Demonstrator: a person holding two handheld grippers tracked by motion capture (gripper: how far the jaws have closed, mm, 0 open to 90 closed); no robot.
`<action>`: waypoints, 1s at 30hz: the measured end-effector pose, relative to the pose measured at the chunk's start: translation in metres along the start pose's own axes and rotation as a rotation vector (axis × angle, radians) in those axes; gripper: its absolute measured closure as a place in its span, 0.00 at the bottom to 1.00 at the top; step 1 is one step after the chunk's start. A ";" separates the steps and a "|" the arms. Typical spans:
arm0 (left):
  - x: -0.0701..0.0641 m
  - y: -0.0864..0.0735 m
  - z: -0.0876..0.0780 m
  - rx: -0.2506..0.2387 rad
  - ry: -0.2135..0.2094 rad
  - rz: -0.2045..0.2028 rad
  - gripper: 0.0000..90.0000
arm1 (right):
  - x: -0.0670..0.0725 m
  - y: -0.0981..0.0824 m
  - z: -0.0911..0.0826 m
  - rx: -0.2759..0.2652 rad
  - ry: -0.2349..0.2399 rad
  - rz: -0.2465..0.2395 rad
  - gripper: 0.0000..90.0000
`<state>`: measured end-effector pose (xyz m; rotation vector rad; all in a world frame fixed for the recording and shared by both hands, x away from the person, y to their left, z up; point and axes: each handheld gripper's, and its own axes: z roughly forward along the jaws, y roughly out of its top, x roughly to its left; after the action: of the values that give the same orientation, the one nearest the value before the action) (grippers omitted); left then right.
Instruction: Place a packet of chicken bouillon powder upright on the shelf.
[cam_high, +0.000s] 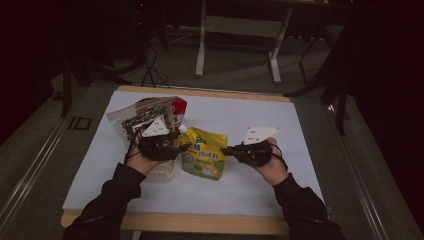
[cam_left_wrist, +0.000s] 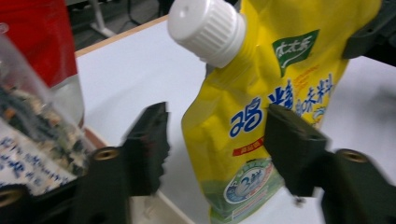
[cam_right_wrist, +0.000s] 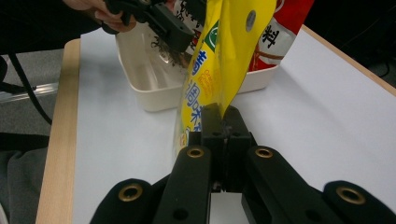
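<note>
A yellow spouted pouch (cam_high: 202, 152) with a white screw cap (cam_left_wrist: 205, 29) is held up over the white mat between both grippers. In the right gripper view the pouch (cam_right_wrist: 219, 51) stands on edge, and my right gripper (cam_right_wrist: 219, 116) is shut on its lower edge. My right gripper (cam_high: 226, 150) comes in from the pouch's right side in the high view. My left gripper (cam_left_wrist: 219, 135) is open, its two jaws standing on either side of the pouch (cam_left_wrist: 261, 116) without closing on it. It is at the pouch's left side, just below the cap, as the left gripper (cam_high: 181, 147) in the high view.
A cream tray (cam_right_wrist: 154, 93) sits at the left of the mat (cam_high: 260, 120), holding a clear bag of dried mix (cam_high: 131, 120) and a red packet (cam_high: 178, 106). The wooden table edge (cam_high: 200, 222) runs along the front. Desk legs and cables stand on the floor beyond.
</note>
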<state>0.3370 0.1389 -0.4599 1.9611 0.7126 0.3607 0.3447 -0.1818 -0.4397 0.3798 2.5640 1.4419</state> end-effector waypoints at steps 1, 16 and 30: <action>-0.002 0.000 0.000 -0.001 -0.002 0.011 0.56 | 0.000 0.000 0.000 0.002 -0.002 0.001 1.00; -0.008 -0.002 -0.006 -0.019 0.014 0.051 0.89 | -0.006 -0.009 0.016 0.027 0.005 0.062 0.89; -0.012 -0.003 -0.012 -0.029 0.013 0.056 0.81 | -0.002 -0.003 0.019 0.031 0.046 0.065 1.00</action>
<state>0.3202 0.1405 -0.4564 1.9552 0.6587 0.4161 0.3519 -0.1688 -0.4524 0.4430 2.6360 1.4506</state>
